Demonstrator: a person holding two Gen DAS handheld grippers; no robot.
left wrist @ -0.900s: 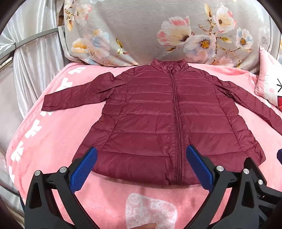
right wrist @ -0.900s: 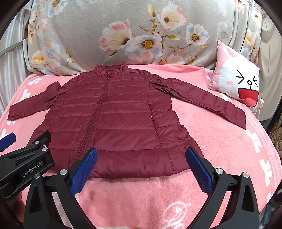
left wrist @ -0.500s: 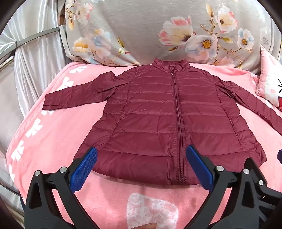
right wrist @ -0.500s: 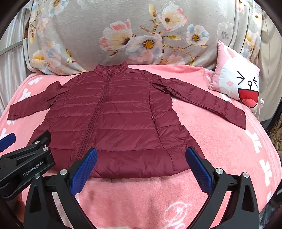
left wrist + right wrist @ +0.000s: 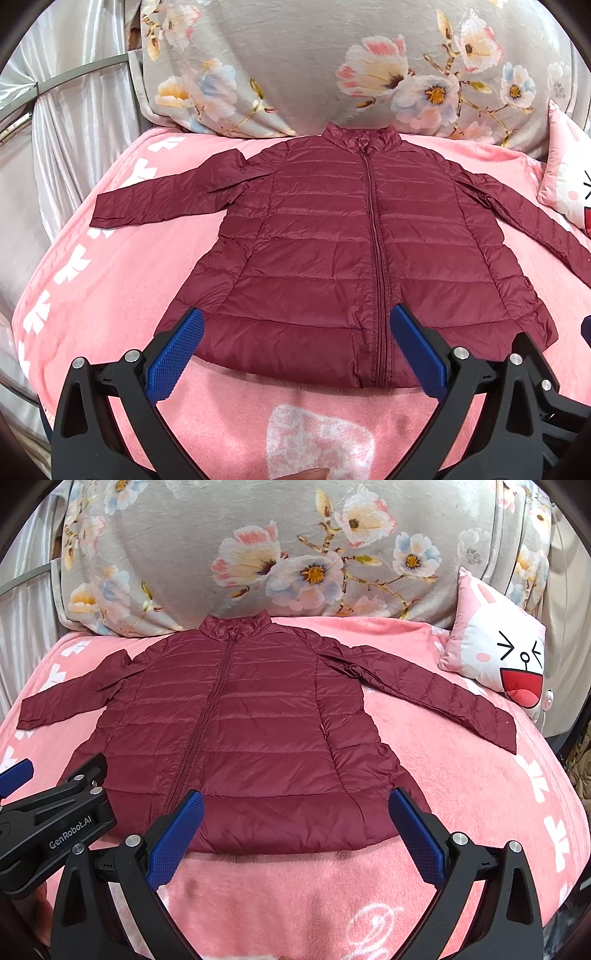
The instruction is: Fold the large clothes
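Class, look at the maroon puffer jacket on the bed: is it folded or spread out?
Spread out. The jacket lies flat, front up and zipped, with both sleeves stretched sideways on the pink blanket; no part is folded over.

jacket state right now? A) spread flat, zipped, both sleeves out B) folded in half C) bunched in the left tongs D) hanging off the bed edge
A: the maroon jacket lies flat on the pink blanket, zipper closed to the collar, sleeves spread to both sides; left tongs and right tongs are open and hold nothing.

the jacket (image 5: 251,734) is lying mid-frame on the bed (image 5: 461,794), the quilt (image 5: 229,542) sitting behind it, the cushion (image 5: 495,657) lying at right.
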